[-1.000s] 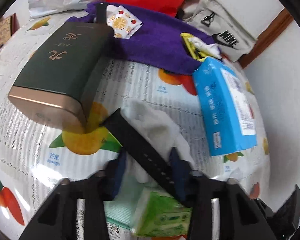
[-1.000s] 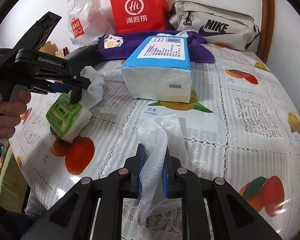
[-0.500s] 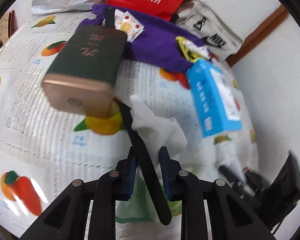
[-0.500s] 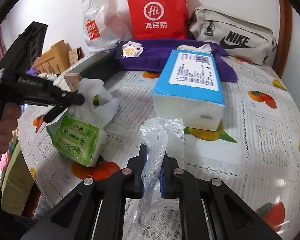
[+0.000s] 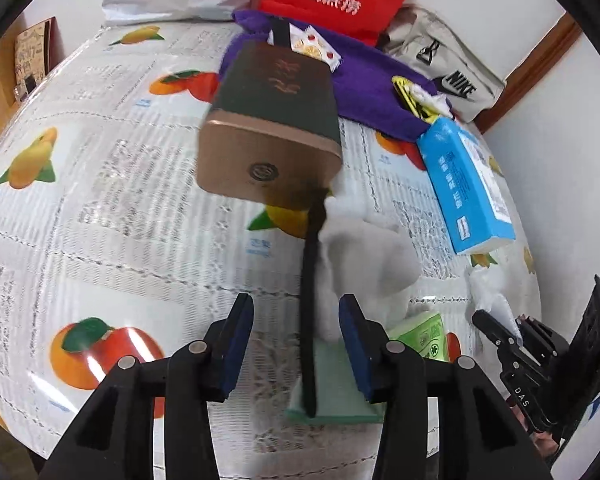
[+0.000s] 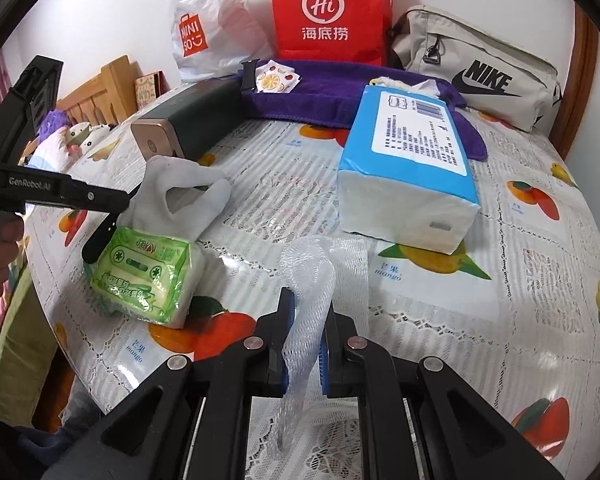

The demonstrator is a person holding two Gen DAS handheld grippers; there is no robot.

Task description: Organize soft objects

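Two grippers work over the fruit-print table [image 6: 520, 292]. Toward its far edge we see the purple towel [image 6: 320, 96], with the blue tissue pack [image 6: 412, 168] just in front of it and the dark green box [image 5: 276, 116] to the left. Near the left edge, the green tissue packet [image 6: 148, 276] lies touching the white sock [image 6: 184, 196] and the black strap [image 5: 310, 300]. The left gripper [image 5: 296, 344] stands wide, its jaws on either side of the strap without touching it. The right gripper [image 6: 304, 340] is clamped on the white mesh sleeve [image 6: 316, 280].
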